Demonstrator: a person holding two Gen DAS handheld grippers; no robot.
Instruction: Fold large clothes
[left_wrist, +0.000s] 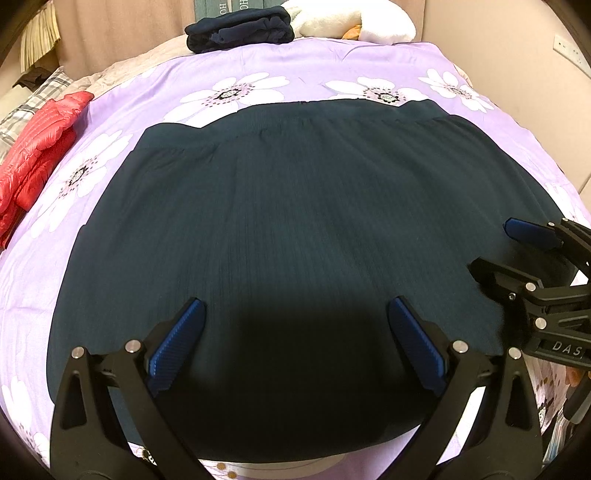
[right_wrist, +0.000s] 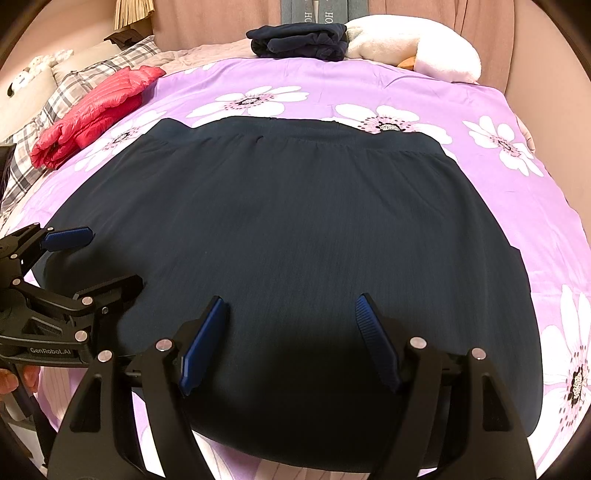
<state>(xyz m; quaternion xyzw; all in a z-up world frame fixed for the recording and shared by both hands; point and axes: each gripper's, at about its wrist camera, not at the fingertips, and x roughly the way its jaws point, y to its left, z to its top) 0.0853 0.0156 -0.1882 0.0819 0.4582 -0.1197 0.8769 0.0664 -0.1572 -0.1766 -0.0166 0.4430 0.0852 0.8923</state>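
A large dark teal ribbed garment (left_wrist: 295, 206) (right_wrist: 295, 221) lies spread flat on the lilac flowered bedcover (left_wrist: 332, 62) (right_wrist: 480, 177), its banded edge at the far side. Over the garment's near edge hangs my left gripper (left_wrist: 296, 301), open, with nothing between its blue pads. It shows again at the left of the right wrist view (right_wrist: 112, 256), over the garment's left side. My right gripper (right_wrist: 291, 299) is also open and empty above the near part of the cloth. In the left wrist view it reaches in from the right (left_wrist: 493, 245).
A red puffer jacket (left_wrist: 37, 155) (right_wrist: 92, 110) lies at the bed's left edge beside a plaid pillow (right_wrist: 74, 85). A folded dark navy garment (left_wrist: 240, 29) (right_wrist: 299, 40) and a white plush toy (left_wrist: 351, 18) (right_wrist: 413, 48) sit at the far side. A hand (right_wrist: 14, 380) holds the left gripper.
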